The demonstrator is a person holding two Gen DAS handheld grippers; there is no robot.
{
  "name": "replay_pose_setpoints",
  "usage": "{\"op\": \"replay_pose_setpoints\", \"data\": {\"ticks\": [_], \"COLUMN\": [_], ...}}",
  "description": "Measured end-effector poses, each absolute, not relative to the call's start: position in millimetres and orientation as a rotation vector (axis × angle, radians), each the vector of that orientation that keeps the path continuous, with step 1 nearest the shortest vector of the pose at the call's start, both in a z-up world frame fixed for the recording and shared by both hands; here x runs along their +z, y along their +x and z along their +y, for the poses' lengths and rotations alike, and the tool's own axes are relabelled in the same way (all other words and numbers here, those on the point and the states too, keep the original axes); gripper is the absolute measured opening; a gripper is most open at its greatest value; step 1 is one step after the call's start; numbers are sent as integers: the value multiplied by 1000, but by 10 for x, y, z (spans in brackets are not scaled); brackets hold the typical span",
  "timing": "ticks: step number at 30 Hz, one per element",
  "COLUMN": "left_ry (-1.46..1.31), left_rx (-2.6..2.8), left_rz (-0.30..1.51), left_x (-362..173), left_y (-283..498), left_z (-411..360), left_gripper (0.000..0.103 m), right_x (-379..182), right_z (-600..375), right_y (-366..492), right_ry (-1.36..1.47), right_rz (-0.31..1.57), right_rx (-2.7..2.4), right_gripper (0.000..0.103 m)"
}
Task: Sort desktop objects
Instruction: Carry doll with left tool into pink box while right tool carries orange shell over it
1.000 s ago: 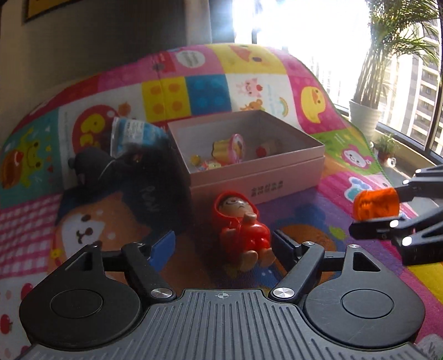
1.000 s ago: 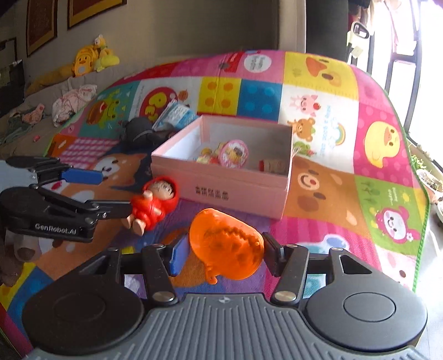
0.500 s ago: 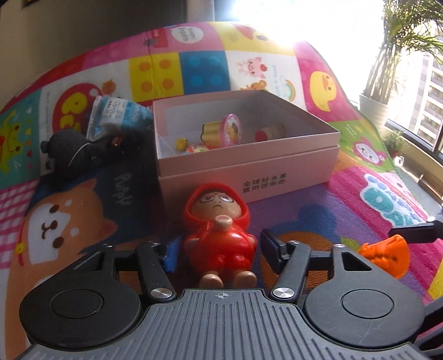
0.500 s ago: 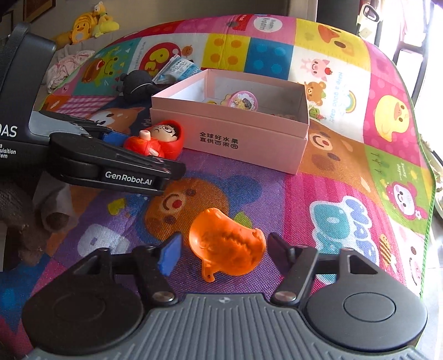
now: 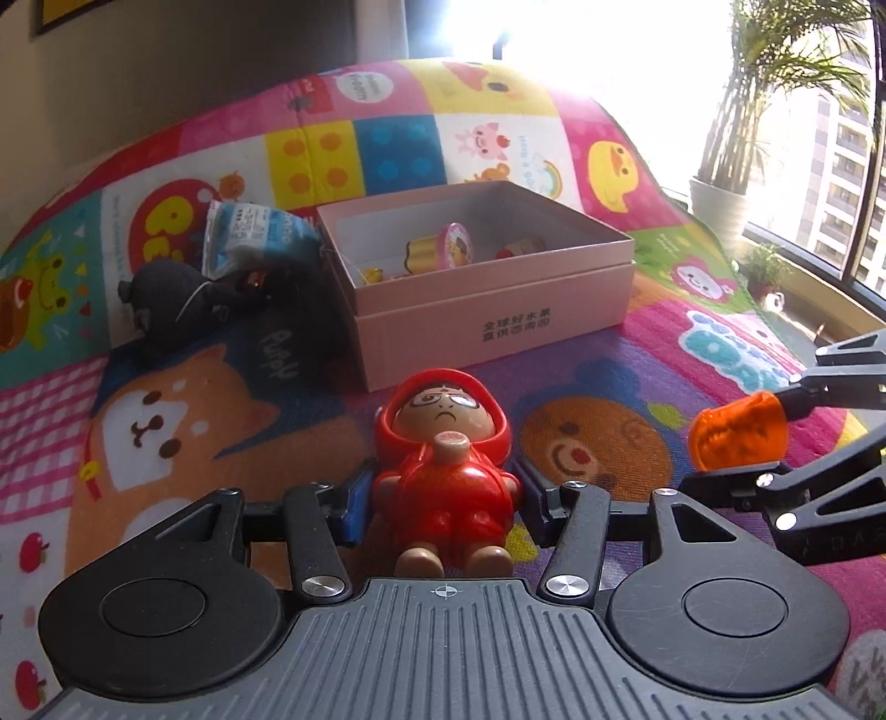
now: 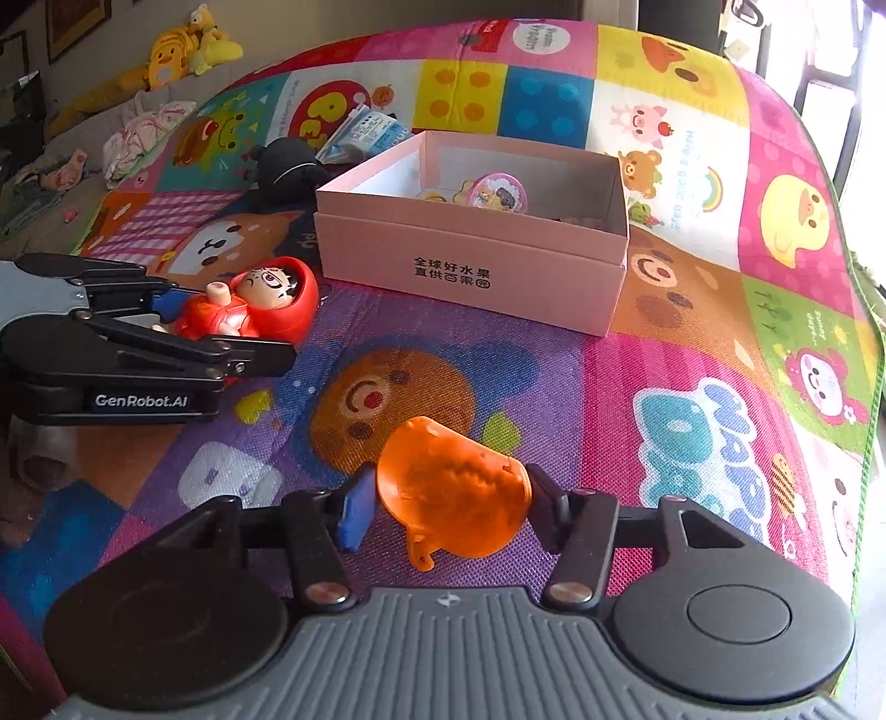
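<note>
Left gripper [image 5: 440, 495] is clamping the red hooded plastic figurine [image 5: 446, 476]; right gripper [image 6: 448, 507] is pinching the translucent orange plastic shell [image 6: 454, 493]. Pickup step; next, carrying both over the open pink cardboard box [image 6: 470, 260].

Home living room, play mat [image 6: 692, 343], plush toys [image 6: 183, 44]

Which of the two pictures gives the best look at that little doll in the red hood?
The left wrist view: the red-hooded doll fills the centre, face-on, between the left gripper fingers. The right wrist view shows it smaller, lying sideways, partly hidden behind that gripper's finger.
</note>
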State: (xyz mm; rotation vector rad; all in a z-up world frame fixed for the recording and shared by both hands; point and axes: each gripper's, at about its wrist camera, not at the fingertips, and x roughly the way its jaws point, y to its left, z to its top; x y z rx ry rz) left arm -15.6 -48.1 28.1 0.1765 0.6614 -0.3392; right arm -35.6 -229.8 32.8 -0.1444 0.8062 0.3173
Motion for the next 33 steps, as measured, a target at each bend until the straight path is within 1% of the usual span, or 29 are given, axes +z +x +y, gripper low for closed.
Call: {"op": "replay_pose_setpoints", "data": {"ticks": [3,7,11,13,17,21,23,25,26,27,28,30,33], "left_ry": [186,211,273,323,389,495,561,620,610,565,502,342,177], "left_rx": [-341,-332,-325,-328,-357,-402,-408,-353,-329,-314,-310,-301,-286], "left_rz": [605,482,354,319,318,278,260,267,280,307,332,389,442], "left_x": [503,901,1205,1262,1171,982,885,769,744,740,749,784,784], "left_y": [-275,-255,-42,167,700,1126,1303,1480,1536,1595,1610,1584,1386], "left_z": [-426,-430,-557,-682,-962,-1250,-1337,-1335,-1288,-1174,-1053,-741,-346], "left_gripper": [57,57,57,57,57,57,59,64,68,79,88,94,95], "right_x": [509,923,1394,1513,1509,1291,1173,1080,1036,1010,996,996,1012], "right_z": [-2312,-2412,-2558,-2591,-2610,-2633,-2639,-2633,-2628,-2627,-2629,-2625,-2587], "right_y": [-461,-511,-432,-355,-164,55,144,205,223,236,249,272,363], "right_ry": [-163,-134,-87,-81,-88,-64,-59,-68,-74,-78,-78,-80,-86], "right_rz": [765,659,524,486,471,542,585,613,626,633,638,638,633], "right_rx": [338,346,335,328,309,293,274,257,247,242,239,237,237], "right_gripper": [56,56,56,56,56,56,56,56,56,56,56,56,56]}}
